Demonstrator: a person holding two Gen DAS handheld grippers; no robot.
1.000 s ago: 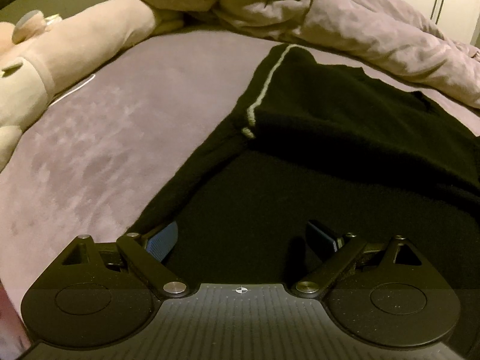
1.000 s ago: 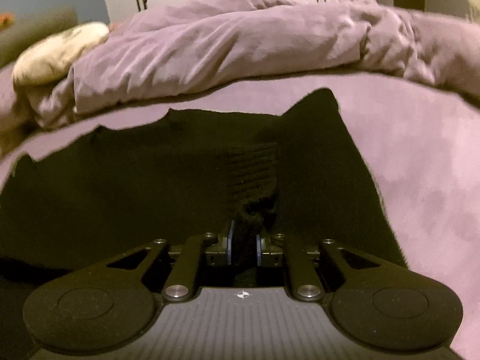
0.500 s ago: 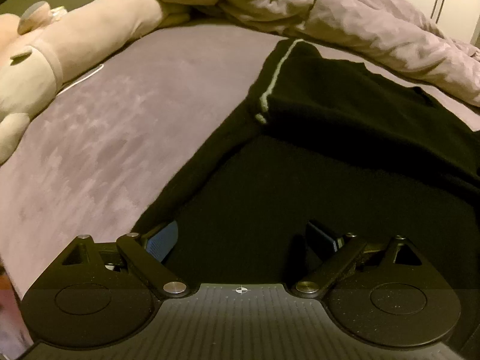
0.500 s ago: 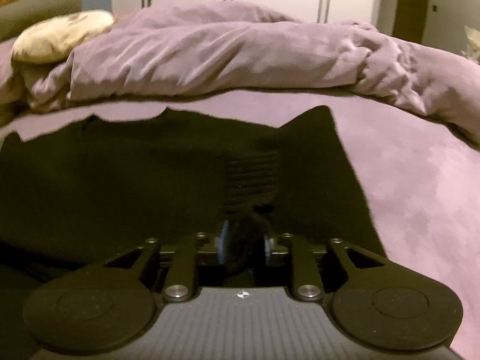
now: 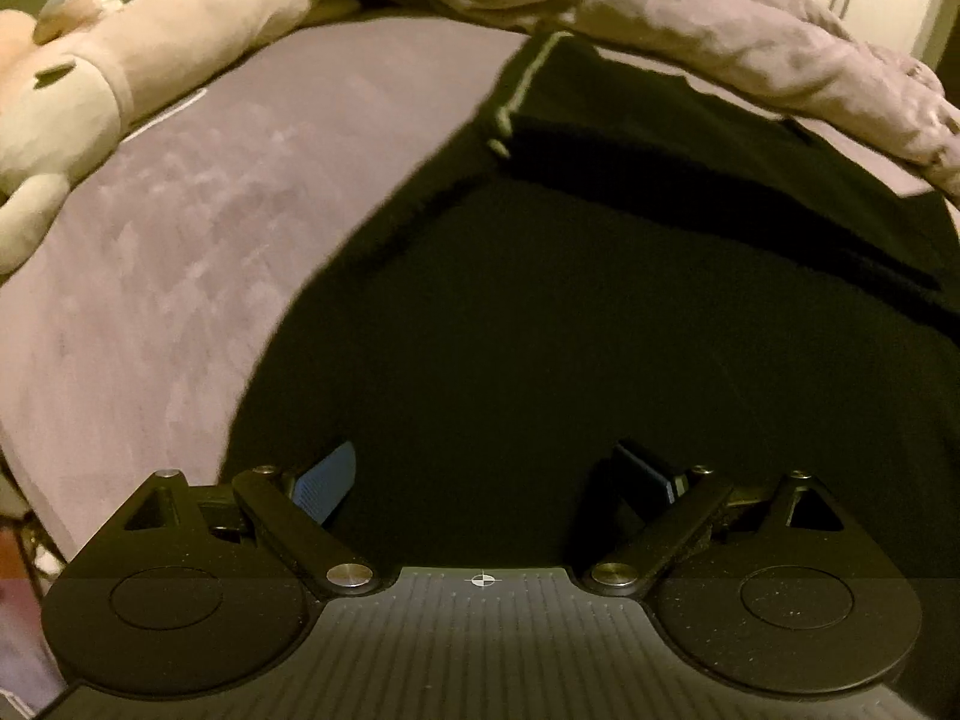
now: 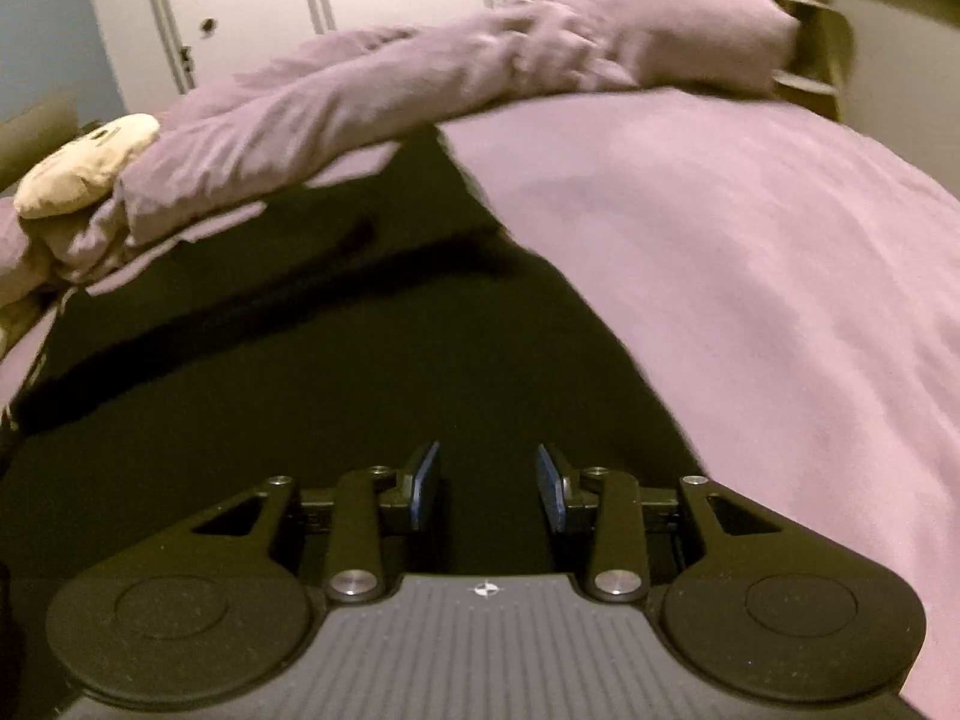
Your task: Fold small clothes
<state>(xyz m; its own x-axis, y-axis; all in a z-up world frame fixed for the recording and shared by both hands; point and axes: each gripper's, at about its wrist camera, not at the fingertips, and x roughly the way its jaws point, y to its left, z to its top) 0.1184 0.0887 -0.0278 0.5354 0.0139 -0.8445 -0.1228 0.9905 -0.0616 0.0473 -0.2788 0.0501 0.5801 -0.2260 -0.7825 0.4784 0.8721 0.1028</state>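
Black garment lies flat on bed, directly fwd of both grippers. L gripper: jaws wide apart, empty, at garment's left edge. R gripper: jaws apart, empty, nr right edge. Fold line runs approx. crosswise ahead.

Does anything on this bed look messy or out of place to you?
Only mildly. The purple duvet is bunched in a rumpled heap along the far side, its edge lying over the top of the black garment. A plush toy lies beside it. Nothing looks spilled or damaged.
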